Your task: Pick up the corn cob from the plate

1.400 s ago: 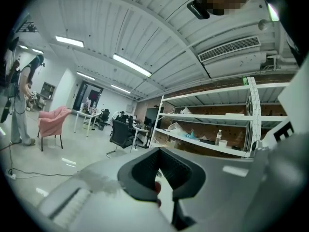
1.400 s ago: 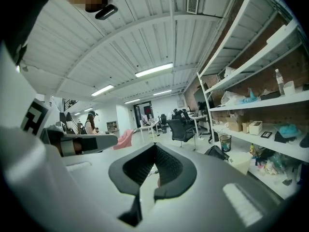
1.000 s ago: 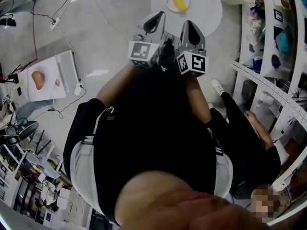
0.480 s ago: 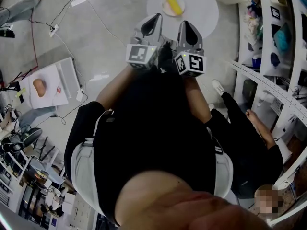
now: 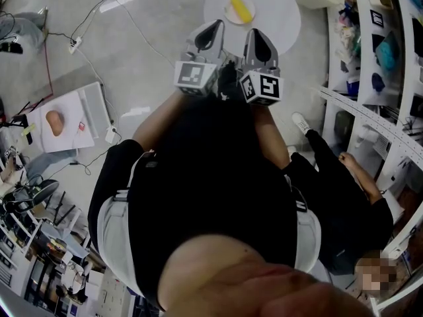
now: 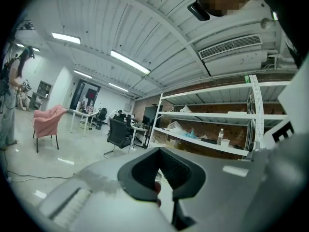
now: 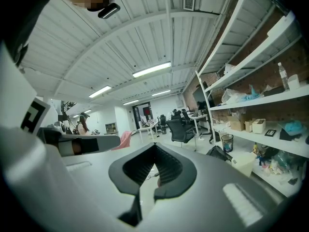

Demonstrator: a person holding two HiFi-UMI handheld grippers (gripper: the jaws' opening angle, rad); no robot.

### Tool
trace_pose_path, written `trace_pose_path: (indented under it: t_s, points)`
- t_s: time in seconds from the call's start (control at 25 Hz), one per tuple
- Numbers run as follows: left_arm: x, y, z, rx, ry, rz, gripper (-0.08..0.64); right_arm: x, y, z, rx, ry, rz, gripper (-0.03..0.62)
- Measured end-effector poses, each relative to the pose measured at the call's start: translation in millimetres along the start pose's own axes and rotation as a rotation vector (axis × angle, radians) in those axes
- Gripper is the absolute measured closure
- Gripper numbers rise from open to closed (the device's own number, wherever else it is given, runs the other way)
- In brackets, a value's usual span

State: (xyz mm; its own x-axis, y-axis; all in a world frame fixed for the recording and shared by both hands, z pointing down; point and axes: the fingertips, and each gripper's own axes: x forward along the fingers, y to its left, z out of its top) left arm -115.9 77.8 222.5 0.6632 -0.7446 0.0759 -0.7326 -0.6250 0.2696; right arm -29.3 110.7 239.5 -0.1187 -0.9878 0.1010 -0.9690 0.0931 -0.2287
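Yellow corn cob (image 5: 240, 8) lying on white plate (image 5: 229, 14).

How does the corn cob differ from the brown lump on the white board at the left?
The corn cob is yellow and elongated; the brown lump is rounded. The corn cob lies on a plate on the round table; the brown lump sits on a white board. Both lie uncovered on pale supports.

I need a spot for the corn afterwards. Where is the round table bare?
The round table is bare right of the plate holding the corn cob, out to its rim. The shelves on the right are crowded.
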Motion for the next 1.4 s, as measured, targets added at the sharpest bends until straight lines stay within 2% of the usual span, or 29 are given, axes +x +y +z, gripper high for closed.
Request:
trace_pose_path:
  t_s: [0.36,1.4]
  points:
    - [10,-2,-5,-0.006,0.014,-0.007,0.555,6,-13,-10,0.013,0.027,-0.017,0.584]
    - [78,25,-42,-0.064,0.109,0.02,0.555,72,-65,-77,0.062,0.189,-0.038,0.584]
